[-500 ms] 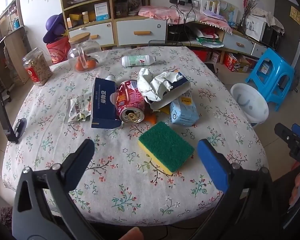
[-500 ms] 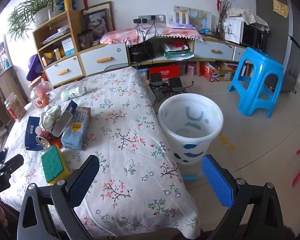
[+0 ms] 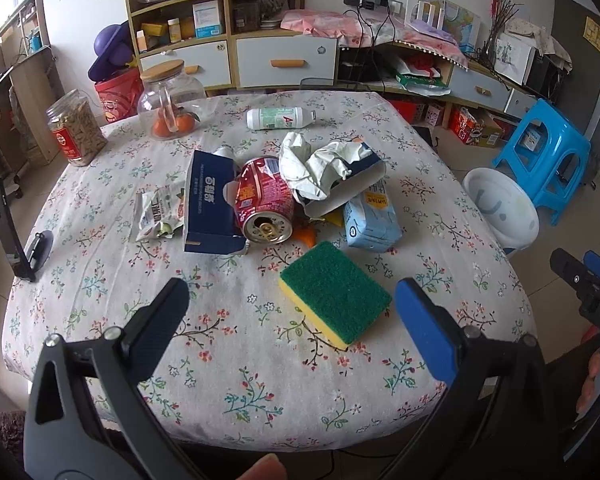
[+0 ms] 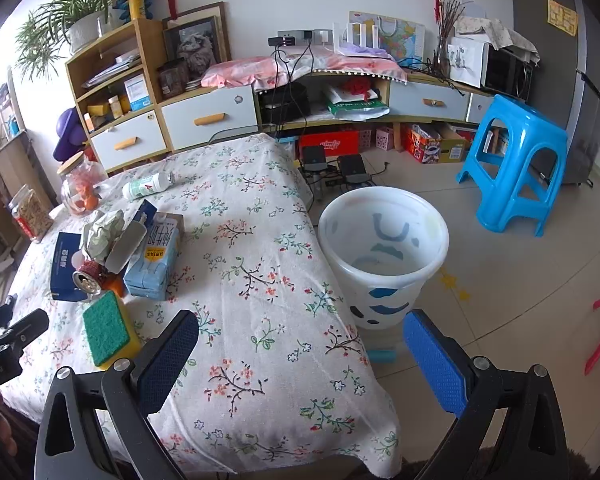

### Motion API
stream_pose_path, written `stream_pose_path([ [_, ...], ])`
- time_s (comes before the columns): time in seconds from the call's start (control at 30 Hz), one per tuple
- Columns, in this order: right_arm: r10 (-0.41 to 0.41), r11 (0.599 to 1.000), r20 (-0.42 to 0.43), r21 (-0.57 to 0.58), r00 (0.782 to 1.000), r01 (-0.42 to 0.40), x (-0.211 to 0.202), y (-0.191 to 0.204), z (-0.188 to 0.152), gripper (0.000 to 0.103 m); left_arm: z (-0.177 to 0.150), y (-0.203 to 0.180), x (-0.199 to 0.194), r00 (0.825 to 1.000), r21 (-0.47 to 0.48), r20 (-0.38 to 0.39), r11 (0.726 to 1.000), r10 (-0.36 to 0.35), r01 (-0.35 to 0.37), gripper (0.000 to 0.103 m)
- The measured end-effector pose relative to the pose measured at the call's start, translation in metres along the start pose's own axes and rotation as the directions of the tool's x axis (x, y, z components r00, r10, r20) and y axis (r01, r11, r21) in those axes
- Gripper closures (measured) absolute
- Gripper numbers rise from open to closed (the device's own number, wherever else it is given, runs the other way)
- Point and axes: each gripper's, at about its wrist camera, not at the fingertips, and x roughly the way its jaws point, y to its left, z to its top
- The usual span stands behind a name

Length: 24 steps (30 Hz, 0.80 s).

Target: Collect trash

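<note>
Floral cloth covers the counter [image 3: 260, 380], and the trash lies heaped near its middle. A crushed red drink can [image 3: 265, 202] lies on its side with its opened top facing the camera, touching a dark blue carton [image 3: 209, 204] on its left. Left of the carton lies a flattened snack wrapper [image 3: 158, 212]. Crumpled white paper [image 3: 320, 166] sits in a torn open box just behind the can, leaning over a pale blue tissue pack [image 3: 372, 220]. A scrap of orange peel [image 3: 308, 236] shows between the can and the pack. Farther back, apart from the heap, a white plastic bottle [image 3: 280, 118] lies on its side. A green and yellow sponge [image 3: 334, 294] lies flat, just in front of the heap.

Left claw [image 3: 292, 316] hangs over the near part of the counter with its jaws spread wide and nothing between the pads; the sponge shows between them in the view but lies beyond them. Right claw [image 4: 300, 344] hangs over the counter's right edge, also spread wide and holding nothing. A white plastic bin [image 4: 384, 256] with blue markings stands on the floor just beside that edge. At the far left of the counter stand a glass jar with tangerines [image 3: 170, 104] and a jar of snacks [image 3: 76, 130].
</note>
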Motion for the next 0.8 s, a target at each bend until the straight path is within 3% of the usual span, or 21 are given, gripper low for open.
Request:
stream_pose_path([
  [0.8,0.002,1.0,0.006,0.011,1.0,-0.002,-0.0004,-0.0014,0.0,0.0,0.0018,0.0047,0.003,1.0,-0.016,-0.005,1.0,0.002,-0.002,0.001],
])
